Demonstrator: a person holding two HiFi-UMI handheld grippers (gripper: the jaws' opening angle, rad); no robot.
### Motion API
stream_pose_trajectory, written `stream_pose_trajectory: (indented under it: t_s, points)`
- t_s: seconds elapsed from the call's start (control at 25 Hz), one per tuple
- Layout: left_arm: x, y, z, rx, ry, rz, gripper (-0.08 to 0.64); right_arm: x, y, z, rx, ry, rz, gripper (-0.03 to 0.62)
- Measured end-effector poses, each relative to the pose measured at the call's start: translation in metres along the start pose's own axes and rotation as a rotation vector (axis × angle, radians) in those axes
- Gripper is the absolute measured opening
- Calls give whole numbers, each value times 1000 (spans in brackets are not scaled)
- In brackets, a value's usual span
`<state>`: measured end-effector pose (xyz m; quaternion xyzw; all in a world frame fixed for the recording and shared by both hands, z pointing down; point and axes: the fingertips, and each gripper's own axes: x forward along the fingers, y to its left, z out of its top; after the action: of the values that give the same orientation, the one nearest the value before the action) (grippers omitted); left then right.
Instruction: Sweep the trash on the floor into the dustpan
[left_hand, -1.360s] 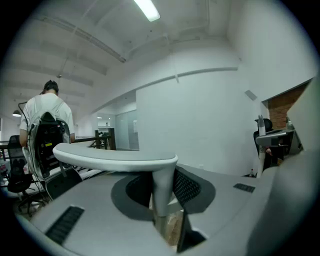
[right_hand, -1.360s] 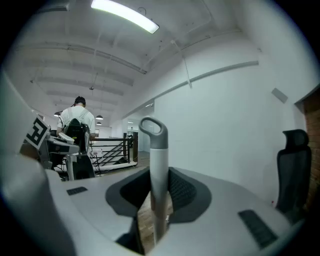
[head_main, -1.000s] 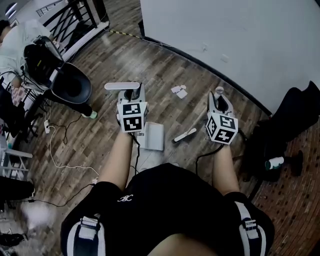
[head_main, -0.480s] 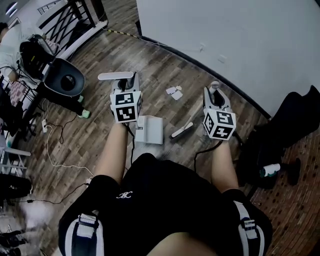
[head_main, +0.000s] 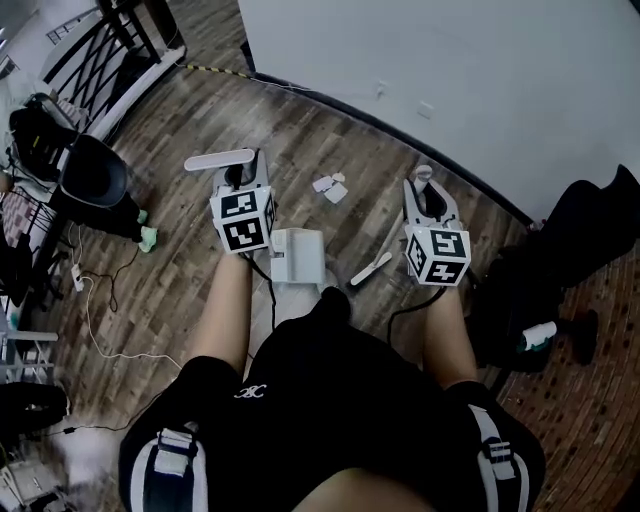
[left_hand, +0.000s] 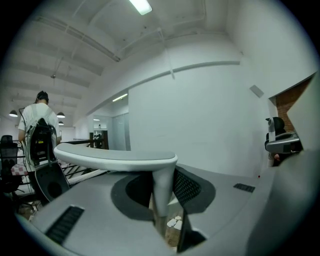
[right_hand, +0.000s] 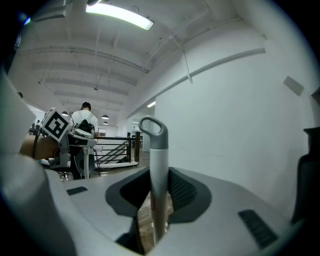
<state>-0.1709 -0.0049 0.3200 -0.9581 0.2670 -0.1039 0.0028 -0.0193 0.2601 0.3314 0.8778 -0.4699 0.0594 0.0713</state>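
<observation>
Dustpan (head_main: 298, 255) was pale grey, pan down at the wood floor, its upright stem with a flat top grip clamped in the left gripper (left_hand: 167, 220). Broom (head_main: 371, 268) had its white head just right of the pan and its loop-ended handle clamped in the right gripper (right_hand: 152, 220). Trash (head_main: 328, 187) was a few white paper scraps on the floor beyond the pan, toward the wall.

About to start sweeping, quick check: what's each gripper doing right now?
Left gripper: shut on the dustpan handle.
Right gripper: shut on the broom handle.
</observation>
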Motion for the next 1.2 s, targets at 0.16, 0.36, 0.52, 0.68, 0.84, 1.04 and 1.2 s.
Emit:
stream_pose_trajectory:
  t_s: [0.16, 0.36, 0.52, 0.68, 0.84, 1.04, 1.2]
  points:
    - [52, -9, -6, -11, 25, -16, 89, 30, -27, -1, 1, 23, -25, 109]
    - [109, -7, -9, -41, 51, -21, 89, 67, -53, 2, 3, 36, -16, 109]
    - [149, 0, -28, -85, 88, -13, 89, 102, -70, -2, -15, 81, -8, 107]
    - [184, 17, -46, -127, 91, 36, 91, 137, -79, -6, -39, 83, 29, 107]
    - [214, 44, -69, -193, 107, 139, 92, 176, -84, -8, -92, 98, 72, 109]
    - [242, 69, -86, -314, 145, 224, 95, 232, -83, 3, -174, 101, 161, 109]
    - [265, 85, -99, -394, 173, 313, 98, 286, -90, 8, -225, 97, 251, 109]
